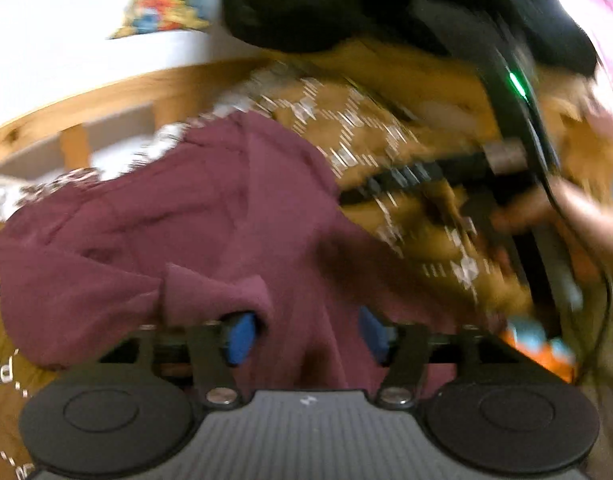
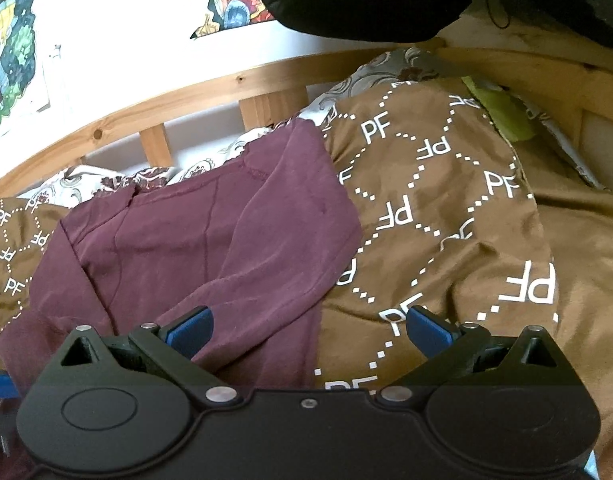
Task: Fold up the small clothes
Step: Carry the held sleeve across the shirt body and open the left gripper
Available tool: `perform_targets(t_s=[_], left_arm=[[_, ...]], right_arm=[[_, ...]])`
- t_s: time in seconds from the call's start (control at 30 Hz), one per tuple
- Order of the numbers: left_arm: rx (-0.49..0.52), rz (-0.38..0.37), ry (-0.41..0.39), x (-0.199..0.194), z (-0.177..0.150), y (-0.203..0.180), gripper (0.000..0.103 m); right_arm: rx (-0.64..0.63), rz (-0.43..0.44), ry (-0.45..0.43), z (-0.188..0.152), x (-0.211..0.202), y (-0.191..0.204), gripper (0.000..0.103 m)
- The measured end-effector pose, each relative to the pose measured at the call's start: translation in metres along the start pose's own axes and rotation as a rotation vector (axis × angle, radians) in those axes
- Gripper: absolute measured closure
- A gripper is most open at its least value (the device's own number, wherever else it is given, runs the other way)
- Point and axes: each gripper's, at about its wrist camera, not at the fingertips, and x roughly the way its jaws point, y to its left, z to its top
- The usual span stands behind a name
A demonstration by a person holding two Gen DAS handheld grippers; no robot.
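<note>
The left tongs (image 1: 306,332) stand open. Their blue pads (image 1: 242,338) sit apart at the bottom middle of the left view, with maroon cloth between them, but the pads do not squeeze it. A sleeve cuff (image 1: 210,292) lies just by the left pad. I think the tongs are low here so they can pinch the cloth next.

The right tongs (image 2: 310,330) are open wide too, at the bottom middle of the right view. One pad is over the shirt's edge and the other is over the blanket. They hold nothing.

The shirt (image 2: 210,232) lies spread on the bed, from the middle to the lower left of the right view. One sleeve (image 2: 266,304) is laid across its front. That looks like a first fold, so the job seems partly done.

Under the shirt is a brown blanket (image 2: 446,200) with white letters. It gives a soft, flat place to fold on. A wooden bed rail (image 2: 186,92) runs across the upper left. In the left view, blurry at the right edge, a hand (image 1: 586,216) holds the other tool.
</note>
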Motion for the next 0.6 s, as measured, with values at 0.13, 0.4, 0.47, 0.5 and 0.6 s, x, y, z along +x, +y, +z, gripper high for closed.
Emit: perform_targets(t_s=[0.13, 0.4, 0.47, 0.5, 0.6], left_arm=[[0.214, 0.033, 0.05, 0.006, -0.013, -0.029, 0.036], [0.61, 0.187, 0.044, 0.006, -0.044, -0.071, 0.036], [0.617, 0.205, 0.069, 0.008, -0.046, -0.07, 0.029], [0.601, 0.193, 0.075, 0.007, -0.045, -0.069, 0.027], [0.534, 0.129, 0.069, 0.001, -0.038, -0.064, 0.022]], right_arm=[[0.001, 0.007, 0.011, -0.001, 0.001, -0.001, 0.001], [0.01, 0.013, 0.026, -0.002, 0.002, -0.001, 0.001], [0.008, 0.016, 0.026, -0.002, 0.001, -0.001, 0.001], [0.006, 0.018, 0.025, -0.002, 0.0, 0.0, 0.001], [0.002, 0.028, 0.021, -0.003, -0.001, 0.001, 0.001]])
